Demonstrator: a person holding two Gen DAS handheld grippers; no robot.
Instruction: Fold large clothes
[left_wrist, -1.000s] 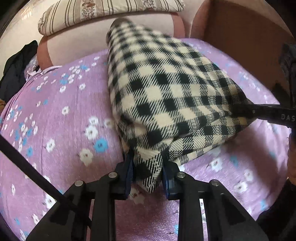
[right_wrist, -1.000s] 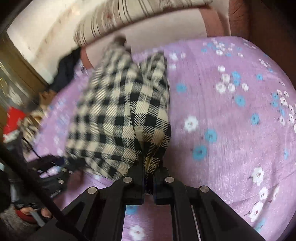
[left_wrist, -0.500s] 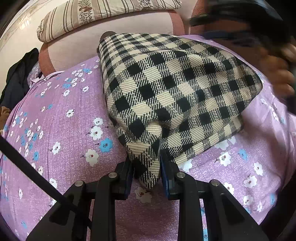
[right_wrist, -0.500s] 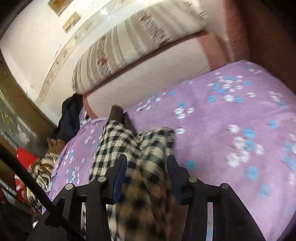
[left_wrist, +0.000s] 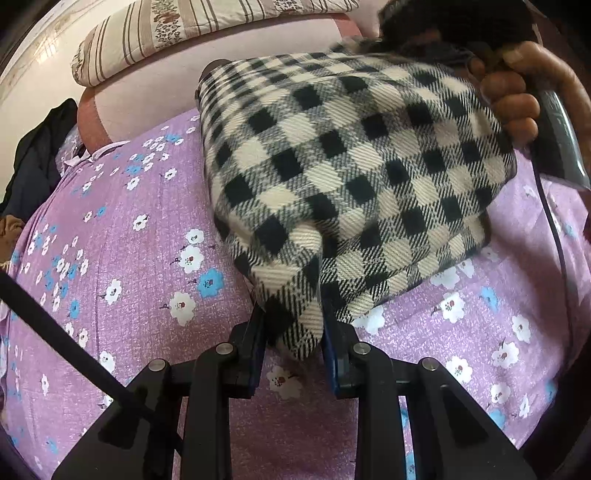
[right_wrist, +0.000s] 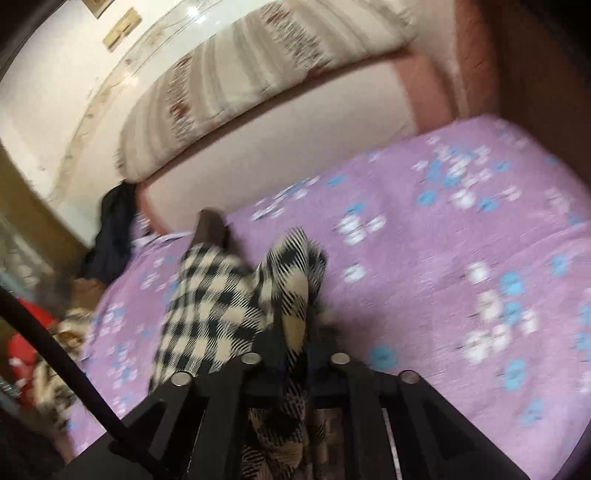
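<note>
Left wrist: garment (left_wrist: 354, 177) corner between left gripper (left_wrist: 293, 343) jaws.

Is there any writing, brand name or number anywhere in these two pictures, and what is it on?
None can be read.
Checked cloth: pattern only, no label showing.
Flowered purple sheet: no words.
Striped pillow: flower print, no lettering.
Plates on the wall: too blurred to tell.

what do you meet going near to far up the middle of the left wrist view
left tool → checked garment → pink headboard → striped pillow
</note>
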